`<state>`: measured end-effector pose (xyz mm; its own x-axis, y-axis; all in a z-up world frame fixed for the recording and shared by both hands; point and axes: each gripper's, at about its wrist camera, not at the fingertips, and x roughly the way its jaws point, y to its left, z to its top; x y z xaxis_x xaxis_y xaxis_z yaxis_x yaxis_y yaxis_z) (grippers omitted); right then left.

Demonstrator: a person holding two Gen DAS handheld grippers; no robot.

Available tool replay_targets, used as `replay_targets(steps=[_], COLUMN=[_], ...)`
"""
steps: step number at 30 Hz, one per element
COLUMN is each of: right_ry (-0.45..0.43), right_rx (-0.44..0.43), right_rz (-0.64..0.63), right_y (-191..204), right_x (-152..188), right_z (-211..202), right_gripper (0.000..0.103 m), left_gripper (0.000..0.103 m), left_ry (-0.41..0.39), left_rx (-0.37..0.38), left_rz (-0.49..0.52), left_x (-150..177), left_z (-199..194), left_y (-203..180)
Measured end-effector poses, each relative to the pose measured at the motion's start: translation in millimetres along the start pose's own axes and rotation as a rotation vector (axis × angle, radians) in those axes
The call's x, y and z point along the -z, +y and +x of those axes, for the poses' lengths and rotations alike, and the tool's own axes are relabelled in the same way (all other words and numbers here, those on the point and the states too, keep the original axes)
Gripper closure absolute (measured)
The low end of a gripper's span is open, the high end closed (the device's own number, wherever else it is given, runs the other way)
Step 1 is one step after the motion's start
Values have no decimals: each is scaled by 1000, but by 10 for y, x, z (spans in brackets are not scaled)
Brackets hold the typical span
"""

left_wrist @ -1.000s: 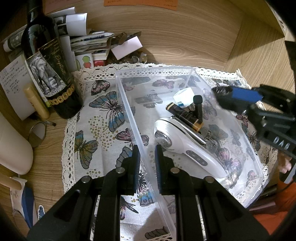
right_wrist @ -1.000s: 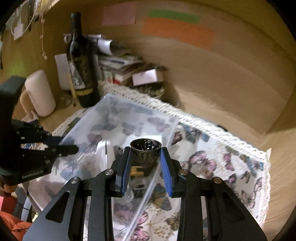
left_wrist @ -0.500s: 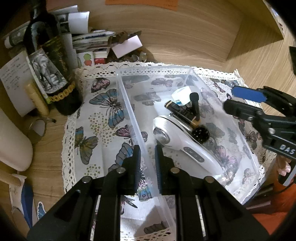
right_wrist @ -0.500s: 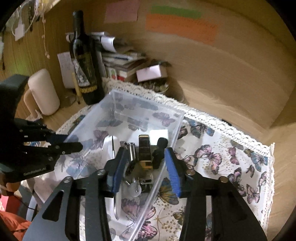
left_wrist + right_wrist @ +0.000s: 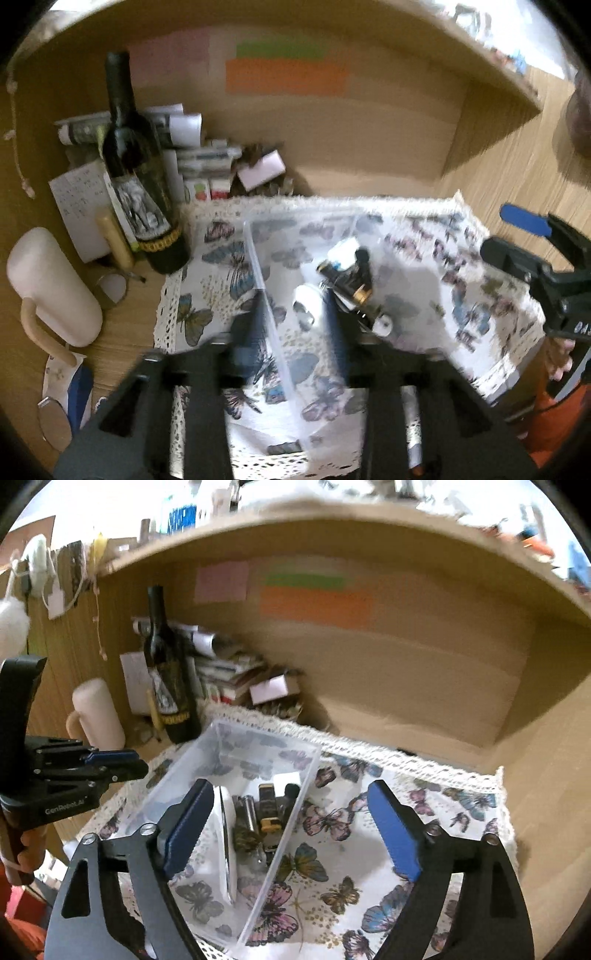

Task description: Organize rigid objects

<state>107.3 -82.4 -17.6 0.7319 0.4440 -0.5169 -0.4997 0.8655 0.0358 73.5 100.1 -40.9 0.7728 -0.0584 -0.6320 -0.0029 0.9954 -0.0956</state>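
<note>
Both sets of fingers have just been opening and hold nothing: our right gripper (image 5: 291,830) gapes wide above the clear plastic bin (image 5: 295,805), our left gripper (image 5: 291,332) straddles the bin's near wall without pinching it. Inside lie the white shaver (image 5: 227,845), a dark tube (image 5: 267,808) and smaller pieces, long axes running away from us along the bin. We judge the right hand nearer them. Beyond stand the butterfly cloth (image 5: 369,849) and wine bottle (image 5: 166,672).
</note>
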Motion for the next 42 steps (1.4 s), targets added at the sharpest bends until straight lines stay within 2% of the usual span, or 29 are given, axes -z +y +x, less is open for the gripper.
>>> replay_targets(steps=[1,3,6,10,21,42], right_ry=[-19,-50,-107,-155,-239,-240], right_rx=[7,17,43,55,95,77], right_rz=[3,9,22,39,57,100], right_y=[-10,-33,-62,-83,-34,-81], right_x=[9,31,91,159,358,434], right_z=[-74,-187,-361,-537,-841,-889], right_gripper=[17,9,0,0,0,0], left_gripper=[41,33,15,5,2,0], left_ry=[-33,-104,-184,-268,-356,-396], left_rx=[-7,-30,-44,-55,-29,-39], left_rz=[-4,-2,12,24,44,80], left_x=[0,6,22,68,203,263], left_z=[-57,-185,-334,-495,-693,-734], left_y=[-24,-92,-202,-340,-605,-718])
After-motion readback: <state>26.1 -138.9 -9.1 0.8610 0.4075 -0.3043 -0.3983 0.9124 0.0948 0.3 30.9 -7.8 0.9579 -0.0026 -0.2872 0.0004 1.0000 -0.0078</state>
